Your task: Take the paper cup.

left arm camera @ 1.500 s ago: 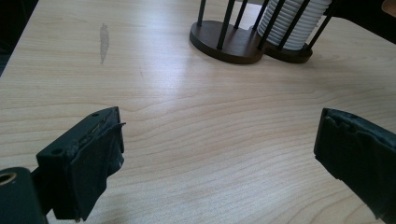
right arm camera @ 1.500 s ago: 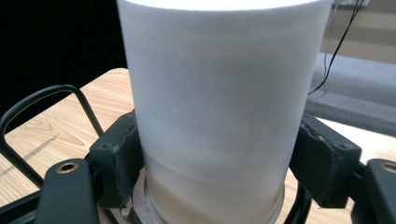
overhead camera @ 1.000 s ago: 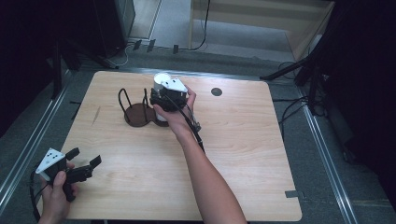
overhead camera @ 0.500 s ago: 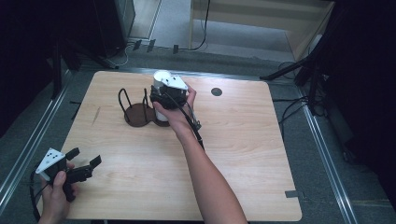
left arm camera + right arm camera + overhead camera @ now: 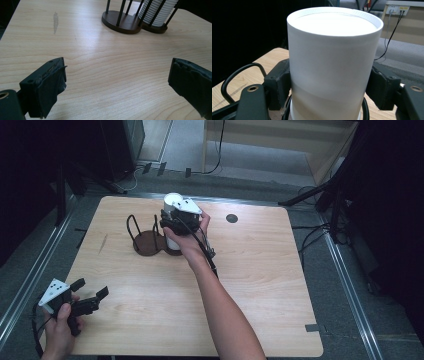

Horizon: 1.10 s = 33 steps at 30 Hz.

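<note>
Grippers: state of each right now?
Left gripper: open, nothing between its jaws, above bare table.
Right gripper: shut on the white cup, which sits in the wire holder.

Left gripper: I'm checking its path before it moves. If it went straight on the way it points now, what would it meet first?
Bare table at first. The left gripper, jaws open, aims toward the dark cup holder and its ribbed white cup stack, probably the first obstacle, though depth is unclear.
</note>
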Each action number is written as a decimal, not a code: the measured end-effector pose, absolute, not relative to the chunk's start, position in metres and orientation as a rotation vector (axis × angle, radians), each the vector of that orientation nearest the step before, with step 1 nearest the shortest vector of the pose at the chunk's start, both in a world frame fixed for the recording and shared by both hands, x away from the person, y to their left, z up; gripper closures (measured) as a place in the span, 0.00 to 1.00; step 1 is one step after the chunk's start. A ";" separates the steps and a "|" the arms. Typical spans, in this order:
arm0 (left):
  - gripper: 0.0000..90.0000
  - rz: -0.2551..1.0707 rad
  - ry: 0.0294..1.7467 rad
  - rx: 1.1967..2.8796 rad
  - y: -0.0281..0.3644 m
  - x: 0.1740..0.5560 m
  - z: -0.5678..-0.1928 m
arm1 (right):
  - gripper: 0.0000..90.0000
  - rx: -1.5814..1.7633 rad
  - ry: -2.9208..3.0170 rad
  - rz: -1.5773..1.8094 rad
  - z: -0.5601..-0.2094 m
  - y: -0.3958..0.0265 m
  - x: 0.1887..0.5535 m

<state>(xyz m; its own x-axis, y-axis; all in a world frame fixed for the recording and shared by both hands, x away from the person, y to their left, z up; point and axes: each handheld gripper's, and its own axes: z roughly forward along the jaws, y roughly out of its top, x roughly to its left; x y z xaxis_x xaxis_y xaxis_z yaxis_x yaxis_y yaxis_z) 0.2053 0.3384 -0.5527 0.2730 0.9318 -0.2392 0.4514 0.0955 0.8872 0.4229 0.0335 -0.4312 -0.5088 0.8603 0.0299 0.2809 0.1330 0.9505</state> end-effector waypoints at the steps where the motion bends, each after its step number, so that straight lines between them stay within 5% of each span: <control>1: 0.02 0.591 1.339 1.518 0.338 0.205 -0.553 | 0.31 1.095 1.871 1.384 -0.431 0.033 0.423; 33: 0.02 0.597 1.335 1.523 0.338 0.205 -0.553 | 0.32 1.047 1.739 1.489 -0.366 0.006 0.409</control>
